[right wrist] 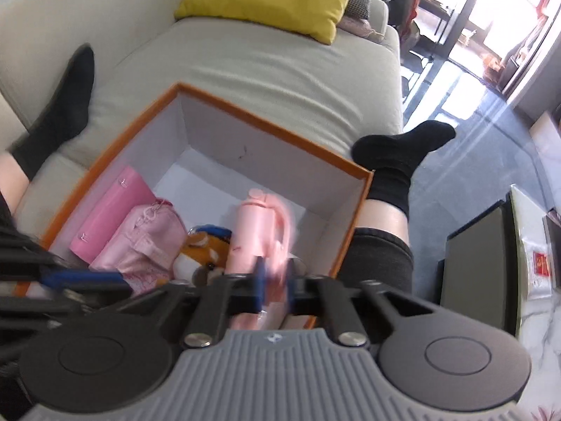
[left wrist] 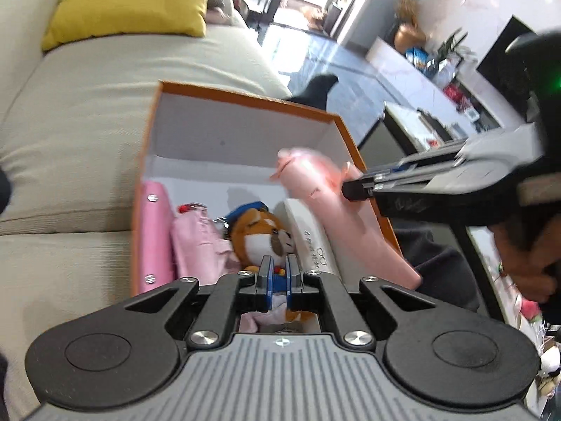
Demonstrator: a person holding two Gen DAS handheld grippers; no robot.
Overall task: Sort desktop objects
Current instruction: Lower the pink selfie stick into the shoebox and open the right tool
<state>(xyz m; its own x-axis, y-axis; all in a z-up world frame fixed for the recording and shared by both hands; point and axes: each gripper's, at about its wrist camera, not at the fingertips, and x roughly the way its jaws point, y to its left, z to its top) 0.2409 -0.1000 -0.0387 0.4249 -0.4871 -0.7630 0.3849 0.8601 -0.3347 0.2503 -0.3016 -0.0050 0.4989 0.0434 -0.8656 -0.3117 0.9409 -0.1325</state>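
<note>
Right gripper (left wrist: 350,189) first: its jaws were clenched on the pink bottle (left wrist: 326,210), pinching near the cap end, apparently at the thin carry loop, though motion blur hid the exact contact. From the right wrist view the bottle ran straight out ahead of the jaws. Its long axis was tilted, with the cap toward the far wall of the orange box (left wrist: 245,94) and the base toward the box's near right corner. It hung along the right wall, over the box's right side. It looked not yet set down, though I couldn't tell whether the base touched anything.

Left gripper (left wrist: 278,273) next: jaws clenched too, with nothing between them. It hovered over the near edge of the box, pointing at the plush toy (left wrist: 259,231) just beyond its tips.

On to the count inside the box. Against the left wall lay 1 pink folder (left wrist: 154,231), then 1 pink pouch (left wrist: 196,242) beside it. The 1 plush toy in a blue cap sat mid-floor, and 1 white carton (left wrist: 308,238) lay partly under the bottle. That made 4 things resting and 1 bottle in the air, with 2 grippers over 1 box. The far half of the box floor was bare.

The box itself sat on the sofa (left wrist: 87,122). My call: the right hand owned this move, since the bottle was already in its grip. The free space lay ahead of the cap, toward the far right corner.
</note>
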